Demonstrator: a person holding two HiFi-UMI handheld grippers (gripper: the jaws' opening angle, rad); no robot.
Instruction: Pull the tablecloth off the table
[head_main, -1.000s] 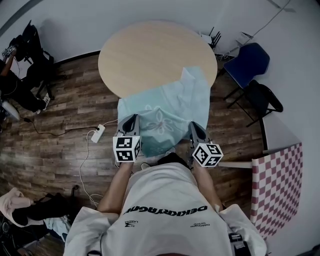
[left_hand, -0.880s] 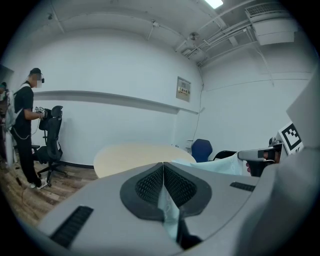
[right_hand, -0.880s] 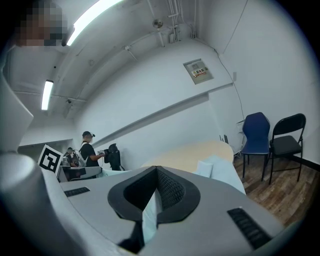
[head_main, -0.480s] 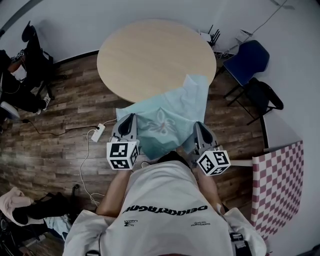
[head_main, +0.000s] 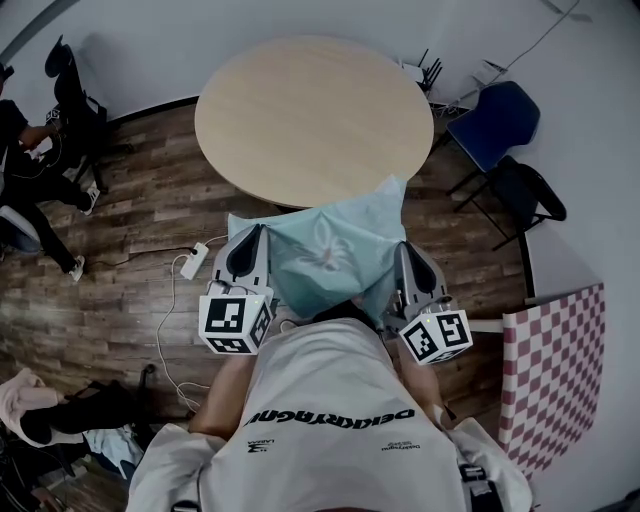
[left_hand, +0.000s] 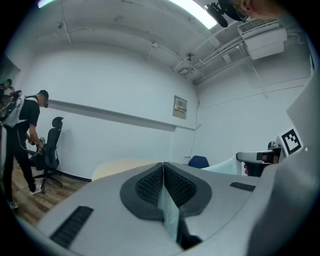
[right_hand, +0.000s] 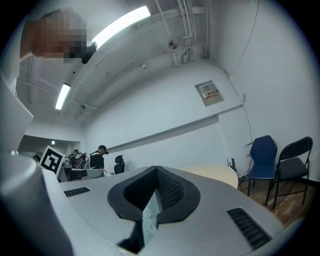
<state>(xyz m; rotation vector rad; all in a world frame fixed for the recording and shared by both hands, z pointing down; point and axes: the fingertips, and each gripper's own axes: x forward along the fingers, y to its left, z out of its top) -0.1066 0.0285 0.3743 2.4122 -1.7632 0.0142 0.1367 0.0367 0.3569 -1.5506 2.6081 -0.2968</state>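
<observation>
The left gripper (left_hand: 163, 169) has its jaws closed together, the ribbed pads pinching a thin fold of the pale teal tablecloth (left_hand: 170, 212), which shows as a narrow strip between them. The right gripper (right_hand: 156, 175) is in the same condition: jaws closed, with a fold of the same cloth clamped between its pads. In the head view both grippers sit at lower centre of the frame, one at each near corner of the cloth, with their marker cubes close to the person's chest. The cloth hangs bunched between them, just below the round wooden table (head_main: 310, 110), whose top is bare across almost its whole surface. The cloth's far corner points up toward the table's lower right rim; whether it rests on that rim or hangs just clear cannot be settled from this angle. A white power strip (head_main: 193, 264) lies on the plank floor (head_main: 130, 300) left of the left gripper. A blue chair (head_main: 497, 125) and a black chair (head_main: 527, 195) stand at upper right, a red checked panel (head_main: 555, 370) at lower right. A seated person (head_main: 20, 150) is at the upper left edge.
</observation>
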